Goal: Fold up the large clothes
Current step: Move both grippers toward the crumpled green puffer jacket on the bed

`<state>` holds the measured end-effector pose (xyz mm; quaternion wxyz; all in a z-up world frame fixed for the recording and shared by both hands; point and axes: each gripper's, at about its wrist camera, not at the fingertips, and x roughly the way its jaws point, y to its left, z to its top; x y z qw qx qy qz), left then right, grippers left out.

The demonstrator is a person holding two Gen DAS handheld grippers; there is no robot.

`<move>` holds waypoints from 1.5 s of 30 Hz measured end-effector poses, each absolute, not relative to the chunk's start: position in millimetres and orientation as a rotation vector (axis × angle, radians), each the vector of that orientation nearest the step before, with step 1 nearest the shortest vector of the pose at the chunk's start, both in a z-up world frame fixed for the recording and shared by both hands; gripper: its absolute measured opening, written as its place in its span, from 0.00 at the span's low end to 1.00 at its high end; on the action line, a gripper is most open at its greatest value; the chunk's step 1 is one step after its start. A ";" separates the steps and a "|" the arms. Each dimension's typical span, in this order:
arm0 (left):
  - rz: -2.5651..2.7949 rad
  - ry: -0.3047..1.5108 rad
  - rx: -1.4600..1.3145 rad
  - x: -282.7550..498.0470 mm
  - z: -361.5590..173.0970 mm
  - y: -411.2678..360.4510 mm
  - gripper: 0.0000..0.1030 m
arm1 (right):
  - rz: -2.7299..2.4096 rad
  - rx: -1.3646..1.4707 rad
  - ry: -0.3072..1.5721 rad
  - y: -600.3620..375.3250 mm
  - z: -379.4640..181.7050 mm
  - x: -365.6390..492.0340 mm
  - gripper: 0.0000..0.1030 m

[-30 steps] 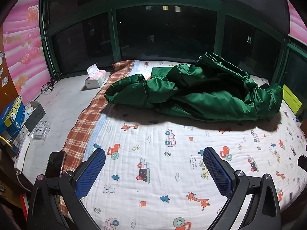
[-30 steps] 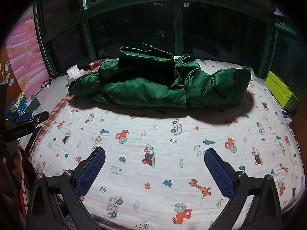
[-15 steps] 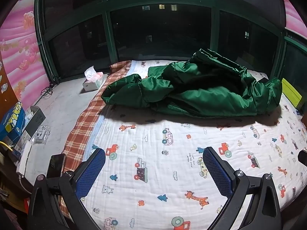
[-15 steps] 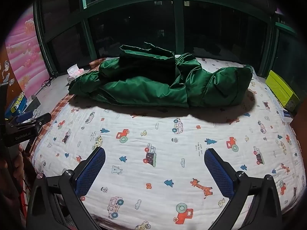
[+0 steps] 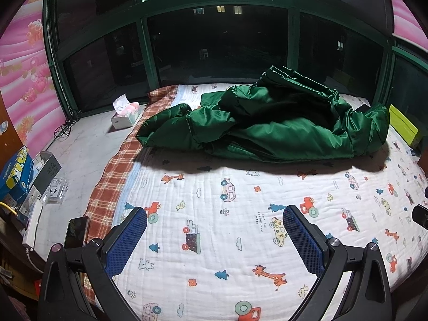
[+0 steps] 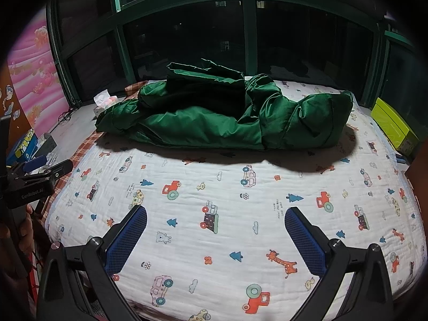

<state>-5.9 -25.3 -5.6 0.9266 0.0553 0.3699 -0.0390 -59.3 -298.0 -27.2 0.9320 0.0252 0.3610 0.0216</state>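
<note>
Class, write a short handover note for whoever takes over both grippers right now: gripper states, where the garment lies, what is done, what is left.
Left gripper: open, empty, above the printed sheet.
Right gripper: open, empty, also above the sheet.
Green jacket: a crumpled heap at the far side of the bed, by the window; neither gripper touches it.
Done: nothing folded yet.
Left: reach the jacket, spread it flat, fold it.

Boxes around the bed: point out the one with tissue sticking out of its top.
The white-and-pink tissue box on the grey ledge by the window; the blue box and yellow-green box are shut.
</note>
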 end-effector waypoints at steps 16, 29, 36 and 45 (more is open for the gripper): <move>-0.114 0.765 0.118 -7.6 -6.2 -33.2 1.00 | 0.042 0.063 0.746 -300.8 -30.1 -58.0 1.00; -0.200 0.776 0.124 -15.8 -6.4 -49.5 1.00 | 0.036 0.062 0.750 -304.2 -31.2 -57.3 1.00; -0.229 0.792 0.135 -16.2 -10.4 -55.7 1.00 | 0.034 0.060 0.747 -305.5 -32.3 -58.0 1.00; -0.233 0.813 0.134 -11.3 -16.5 -56.1 1.00 | 0.034 0.067 0.760 -306.2 -34.4 -54.9 1.00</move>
